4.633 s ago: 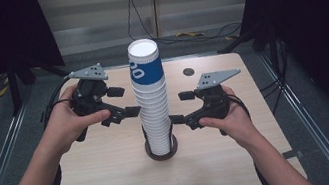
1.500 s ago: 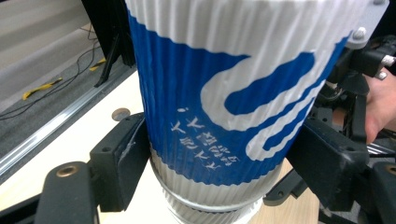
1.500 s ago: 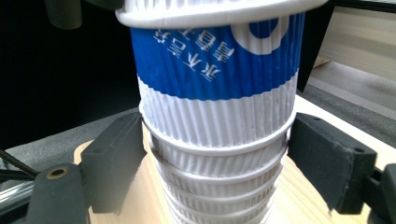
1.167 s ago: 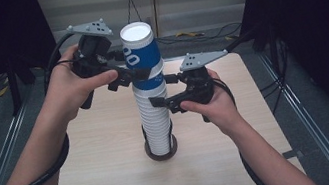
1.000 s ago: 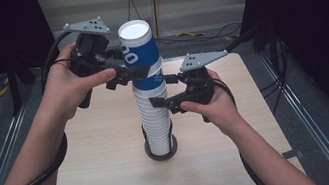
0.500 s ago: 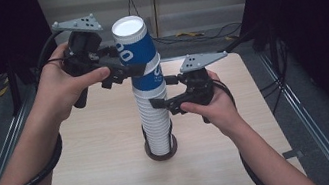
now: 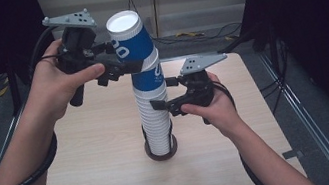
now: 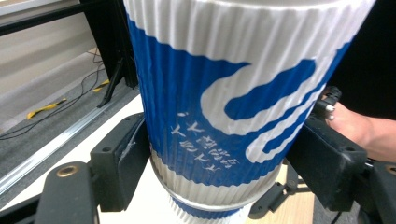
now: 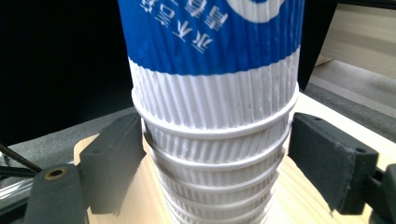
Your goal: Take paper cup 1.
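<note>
At table centre, a tall stack of ribbed paper cups (image 7: 156,124) stands upside down on a dark round coaster (image 7: 161,153). Top cup (image 7: 133,42), blue and white, sits tilted toward 11 o'clock, partly lifted off the stack with its rim band around the cup below.

Left gripper (image 7: 134,66) comes in from 9 o'clock of the stack top, jaws closed narrow on the top cup near its lower edge. Left gripper view confirms it: both pads press the ribbed wall, one each side of top cup (image 8: 233,93).

Right gripper (image 7: 162,106) sits at 3 o'clock of the stack, about mid-height, jaws around the white cups under the blue one. In the right gripper view the left pad touches the stack (image 9: 215,154); the right pad looks just off it, so I can't tell if the grip is firm.

Table (image 7: 106,183) is light wood; cables (image 7: 178,37) lie on the floor at 12 o'clock behind it.
</note>
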Demonstrator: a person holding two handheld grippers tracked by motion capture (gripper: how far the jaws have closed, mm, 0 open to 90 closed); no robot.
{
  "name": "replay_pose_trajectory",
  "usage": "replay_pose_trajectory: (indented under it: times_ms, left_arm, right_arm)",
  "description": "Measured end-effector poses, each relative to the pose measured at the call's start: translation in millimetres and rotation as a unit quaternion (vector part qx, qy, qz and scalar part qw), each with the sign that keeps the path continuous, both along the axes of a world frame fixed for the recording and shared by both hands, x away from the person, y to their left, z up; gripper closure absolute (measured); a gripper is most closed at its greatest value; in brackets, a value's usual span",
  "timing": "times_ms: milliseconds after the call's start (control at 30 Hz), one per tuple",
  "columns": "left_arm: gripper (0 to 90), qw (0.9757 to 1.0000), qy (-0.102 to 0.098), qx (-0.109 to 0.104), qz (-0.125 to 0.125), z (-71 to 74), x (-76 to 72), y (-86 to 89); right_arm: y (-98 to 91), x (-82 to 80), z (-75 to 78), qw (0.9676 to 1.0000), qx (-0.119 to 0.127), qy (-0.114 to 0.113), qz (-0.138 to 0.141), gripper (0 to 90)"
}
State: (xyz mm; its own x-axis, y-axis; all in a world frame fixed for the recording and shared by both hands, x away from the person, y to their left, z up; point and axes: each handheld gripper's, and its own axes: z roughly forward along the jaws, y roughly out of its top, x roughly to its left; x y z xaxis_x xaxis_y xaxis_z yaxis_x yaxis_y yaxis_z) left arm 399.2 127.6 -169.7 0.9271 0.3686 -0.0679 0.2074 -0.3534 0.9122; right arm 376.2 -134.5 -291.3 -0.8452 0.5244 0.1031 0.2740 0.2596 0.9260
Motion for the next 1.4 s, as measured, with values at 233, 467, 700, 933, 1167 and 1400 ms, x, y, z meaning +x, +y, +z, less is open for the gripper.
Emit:
replay_pose_trajectory:
  times_ms: [233,467,700,933,1167,1400]
  left_arm:
    - [23.3,0.9999,0.002,-0.011,0.007,1.8,-0.7,10.2]
    - [23.5,0.9998,0.008,-0.015,0.013,-2.1,-1.8,22.0]
    - [23.5,0.9994,0.009,-0.015,0.028,-3.7,-3.8,39.9]
    - [23.7,0.9989,0.012,-0.015,0.043,-9.8,-4.3,57.1]
    - [23.9,0.9984,0.017,-0.016,0.052,-15.4,-4.9,67.8]
    - [23.9,0.9977,0.021,-0.001,0.064,-32.5,-4.0,78.1]
  right_arm:
    - [0.4,1.0,-2.1,1.0,0.003,0.002,0.0,16.9]
    - [-0.9,-0.3,-4.1,1.0,0.002,0.003,0.001,16.7]
    - [-7.5,-2.6,-7.1,1.0,-0.001,0.006,-0.005,16.4]
    - [-16.7,-4.0,-10.7,0.9999,-0.001,0.01,-0.011,16.3]
    - [-21.5,-4.6,-14.6,0.9998,-0.001,0.014,-0.014,16.3]
    - [-23.5,-6.4,-19.4,0.9998,-0.004,0.016,-0.013,16.4]
